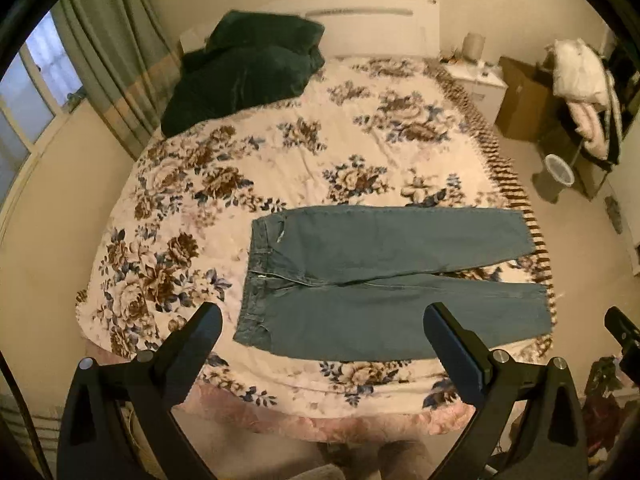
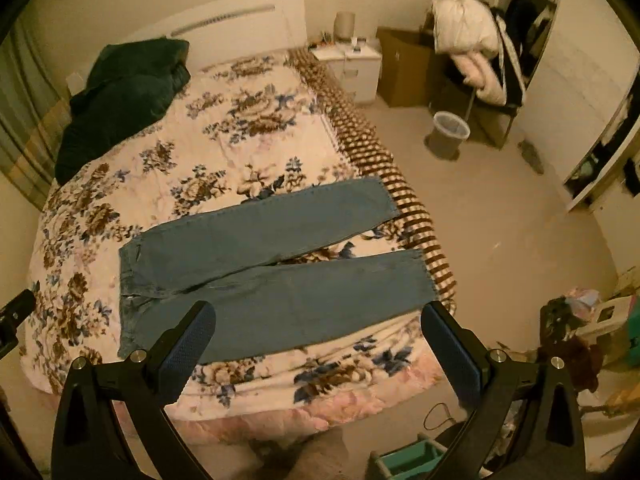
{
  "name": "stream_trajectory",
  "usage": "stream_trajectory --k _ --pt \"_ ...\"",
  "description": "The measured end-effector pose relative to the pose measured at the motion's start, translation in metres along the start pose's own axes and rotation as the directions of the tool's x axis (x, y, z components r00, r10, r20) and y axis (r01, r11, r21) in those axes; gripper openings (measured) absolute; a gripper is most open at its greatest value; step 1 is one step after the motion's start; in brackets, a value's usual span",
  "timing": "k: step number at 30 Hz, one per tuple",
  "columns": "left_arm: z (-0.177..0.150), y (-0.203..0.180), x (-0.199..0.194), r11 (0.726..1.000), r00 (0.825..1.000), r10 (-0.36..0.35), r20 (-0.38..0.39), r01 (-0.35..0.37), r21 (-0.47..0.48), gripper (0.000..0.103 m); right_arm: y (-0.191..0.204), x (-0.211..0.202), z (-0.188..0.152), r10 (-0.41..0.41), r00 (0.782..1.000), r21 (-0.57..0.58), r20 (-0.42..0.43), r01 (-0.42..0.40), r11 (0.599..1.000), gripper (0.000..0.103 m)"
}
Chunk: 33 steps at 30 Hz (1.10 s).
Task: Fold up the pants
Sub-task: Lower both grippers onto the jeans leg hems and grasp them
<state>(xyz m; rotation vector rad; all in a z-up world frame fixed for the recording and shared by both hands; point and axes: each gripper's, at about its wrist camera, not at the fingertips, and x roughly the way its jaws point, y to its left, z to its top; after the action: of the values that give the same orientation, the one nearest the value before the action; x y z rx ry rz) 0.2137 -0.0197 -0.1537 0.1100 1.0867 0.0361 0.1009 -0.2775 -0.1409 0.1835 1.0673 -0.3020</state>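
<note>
Pants (image 1: 384, 280): blue jeans laid flat across the near part of the bed (image 1: 280, 152), waistband to the left, both legs running right, spread in a narrow V; unfolded
Leg ends: the cuffs reach the right edge of the bed, over the striped border (image 2: 384, 168); the farther cuff lies on that border
Left gripper (image 1: 320, 316): held above the near bed edge, over the waistband half; fingers wide apart, holding nothing
Right gripper (image 2: 316, 316): held above the near leg; fingers wide apart, holding nothing
Stage (judged): no fold begun; the first grasp is not yet made
Risk 1: the legs are splayed, so bringing one over the other without squaring them first would likely leave offset seams and a crooked fold
Risk 2: pinching the floral bedspread (image 2: 240, 128) along with the denim; it is soft and lies directly under the cloth
Risk 3: cuffs at the bed edge could slide off to the floor if the pants are dragged rightward
Other items: dark green blanket (image 1: 244, 72) near the headboard, well apart from the pants
</note>
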Motion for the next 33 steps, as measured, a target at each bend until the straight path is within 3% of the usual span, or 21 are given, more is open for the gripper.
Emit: stream_trajectory --k 4,8,13,17,20,22,26,33 --pt "0.028 -0.023 0.059 0.999 0.998 0.029 -0.061 -0.032 -0.039 0.103 -0.008 0.086 0.049 0.045 0.997 -0.013 -0.055 -0.046 0.999 0.103" --pt "0.049 -0.034 0.114 0.994 0.995 0.001 -0.098 -0.012 -0.112 0.103 -0.005 0.160 0.091 0.084 0.992 -0.053 -0.094 -0.089 0.995 0.103" --pt "0.071 -0.048 0.192 0.991 0.991 0.015 -0.133 -0.033 -0.130 0.103 0.007 0.268 0.140 0.080 0.987 -0.128 -0.142 -0.098 0.987 0.103" --pt "0.087 -0.067 0.261 0.998 0.984 0.049 -0.170 -0.053 -0.017 0.103 0.030 0.354 0.158 0.046 0.981 -0.236 -0.189 -0.091 0.968 0.103" --pt "0.101 -0.086 0.324 0.990 0.977 0.073 -0.200 -0.046 0.137 0.103 0.057 0.423 0.163 -0.003 0.973 -0.377 -0.229 -0.086 0.922 0.103" --pt "0.109 -0.100 0.373 0.967 0.969 0.087 -0.230 -0.027 0.252 0.102 0.077 0.478 0.166 -0.044 0.960 -0.463 -0.277 -0.093 0.882 0.103" --pt "0.122 -0.111 0.450 0.930 0.952 0.108 -0.288 0.006 0.368 0.096 0.106 0.570 0.169 -0.113 0.933 -0.541 -0.342 -0.097 0.836 0.103" --pt "0.135 -0.118 0.548 0.852 0.916 0.146 -0.375 0.076 0.518 0.092 0.118 0.666 0.166 -0.239 0.879 -0.648 -0.411 -0.098 0.755 0.102"
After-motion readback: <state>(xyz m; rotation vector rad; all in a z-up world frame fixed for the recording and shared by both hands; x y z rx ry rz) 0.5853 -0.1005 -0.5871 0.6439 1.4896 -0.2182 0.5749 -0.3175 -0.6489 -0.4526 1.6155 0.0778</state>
